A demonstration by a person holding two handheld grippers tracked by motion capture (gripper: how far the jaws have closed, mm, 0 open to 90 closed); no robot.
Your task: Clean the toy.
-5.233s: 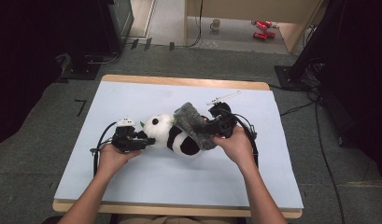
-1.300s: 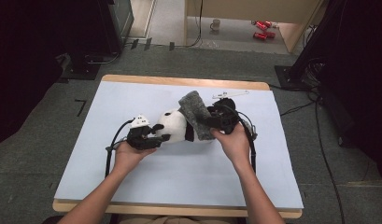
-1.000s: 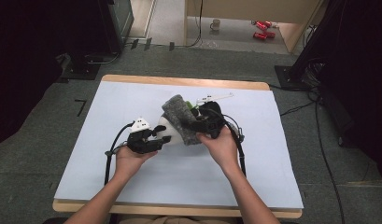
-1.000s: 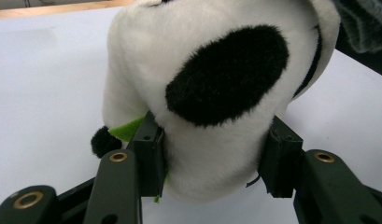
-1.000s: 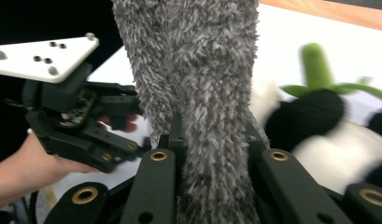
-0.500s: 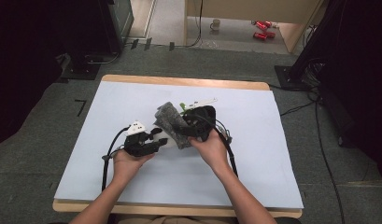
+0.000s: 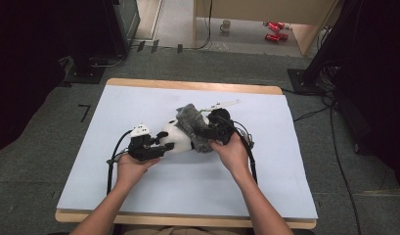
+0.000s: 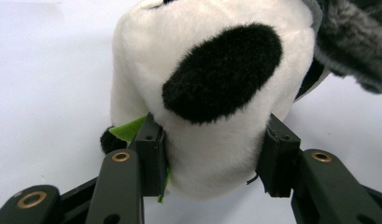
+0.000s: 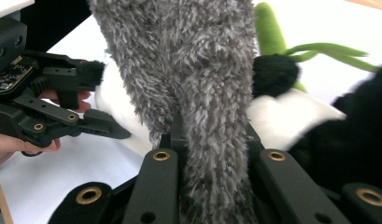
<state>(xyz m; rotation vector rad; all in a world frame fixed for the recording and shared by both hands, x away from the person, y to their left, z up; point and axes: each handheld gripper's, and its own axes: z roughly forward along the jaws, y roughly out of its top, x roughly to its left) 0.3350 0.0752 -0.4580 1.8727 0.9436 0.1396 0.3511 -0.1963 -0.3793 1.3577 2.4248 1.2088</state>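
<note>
The panda lay near the middle of the worktop, on its white cover, between the person's two hands. It was a plush toy, white with black patches, and a fuzzy grey sock was draped over its upper part, leaning up and toward the far side of the worktop.

The left gripper was part open and clamped on the panda. In the left gripper view its two black jaws pressed into the white plush from either side, just below a black oval patch, and the fur bulged out between them. A scrap of green felt stuck out beside one jaw. The left hand held this gripper low, close to the worktop.

The right gripper was closed tight on the sock. In the right gripper view the grey pile ran up from between the jaws, which had it pinched with almost no gap. Behind the sock were the panda's white fur, a black paw and a green plush stalk. The left gripper was in that view too, at the left edge, with fingers wrapped round it.

The right hand sat just behind the sock, and a cable trailed from it along the forearm.
</note>
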